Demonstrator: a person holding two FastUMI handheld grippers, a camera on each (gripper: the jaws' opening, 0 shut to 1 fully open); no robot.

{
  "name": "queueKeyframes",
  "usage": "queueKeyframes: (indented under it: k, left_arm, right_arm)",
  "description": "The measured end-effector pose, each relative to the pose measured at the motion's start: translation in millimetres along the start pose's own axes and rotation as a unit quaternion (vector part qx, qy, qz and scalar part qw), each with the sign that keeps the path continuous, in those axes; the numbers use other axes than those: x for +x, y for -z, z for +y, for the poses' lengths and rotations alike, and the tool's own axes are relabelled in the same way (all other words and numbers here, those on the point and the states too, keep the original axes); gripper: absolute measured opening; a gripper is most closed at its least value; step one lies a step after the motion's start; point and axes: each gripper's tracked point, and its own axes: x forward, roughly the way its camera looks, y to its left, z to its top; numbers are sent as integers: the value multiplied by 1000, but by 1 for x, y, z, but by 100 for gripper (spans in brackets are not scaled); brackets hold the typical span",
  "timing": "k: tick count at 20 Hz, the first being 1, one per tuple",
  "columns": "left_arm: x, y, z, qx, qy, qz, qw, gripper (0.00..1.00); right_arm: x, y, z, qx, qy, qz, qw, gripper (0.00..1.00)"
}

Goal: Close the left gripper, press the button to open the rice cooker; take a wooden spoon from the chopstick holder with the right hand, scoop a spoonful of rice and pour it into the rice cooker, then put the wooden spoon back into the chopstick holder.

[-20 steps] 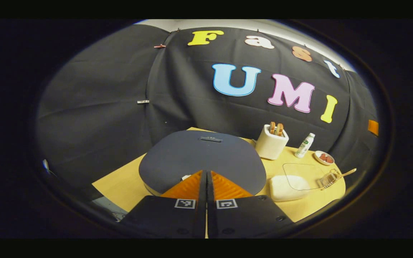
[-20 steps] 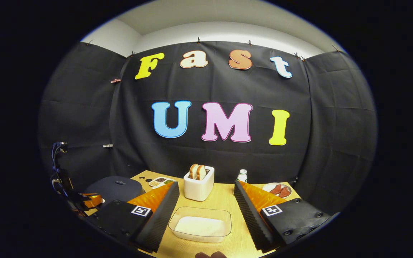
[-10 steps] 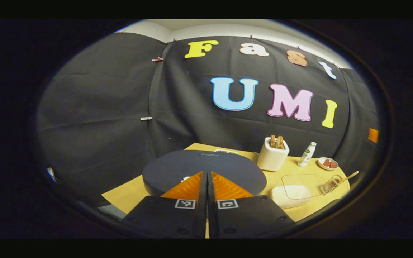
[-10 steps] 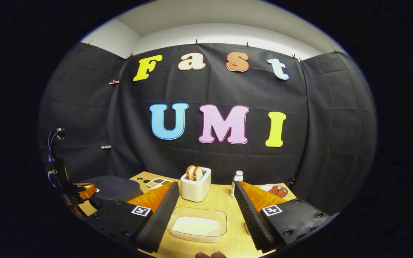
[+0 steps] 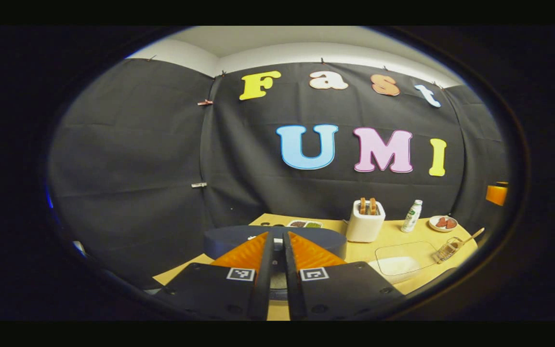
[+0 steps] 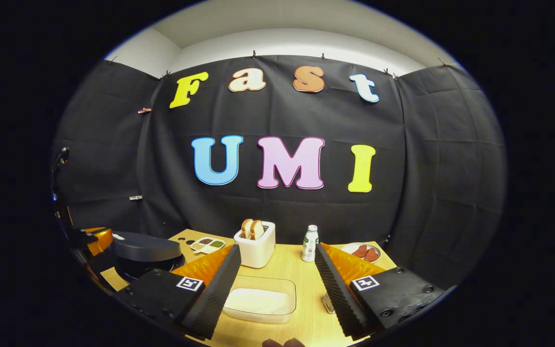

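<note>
your left hand-held gripper [image 5: 277, 241] sits at the front edge of the rice cooker [image 5: 275, 241], fingers drawn nearly together with a thin gap between them and nothing held, a narrow tip suited to pressing the release button. in the right gripper view the rice cooker's lid [image 6: 143, 245] stands lifted above the dark body beneath it, so the button press appears to have done its work, though the button itself cannot be made out.

your right hand-held gripper [image 6: 277, 274] hovers wide open and empty above the clear container of rice [image 6: 259, 302], which rests on the desk [image 6: 301, 318] between its fingers. the wooden spoon [image 5: 470, 236] lies with its handle poking out of the wire chopstick holder [image 5: 447, 247] at the far right of the desk in the left gripper view, just beside the rice container, untouched. that placement keeps spoon and rice close together, likely to shorten the scoop.

behind them stand a white toaster [image 6: 256, 249] with two slices of bread, a small bottle [image 6: 310, 243], a plate of red food [image 6: 366, 251] and a divided dish of grains [image 6: 205, 245], well apart from the cooker's opening. the spoon pickup looks to be the next step, calling for a reach to the right.
</note>
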Motion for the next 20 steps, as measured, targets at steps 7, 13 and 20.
queueKeyframes:
  k: [7,13,20]
  left_arm:
    - [-14,-24,-12,1,6,-31,1000,20]
    - [-19,-20,-24,-14,13,-23,1000,40]
    - [-26,-23,-31,-13,9,-28,999,71]
  right_arm:
    - [3,6,-10,5,4,4,1000,96]
    - [9,15,-25,12,13,16,1000,96]
    - [13,34,-74,30,54,35,997,96]
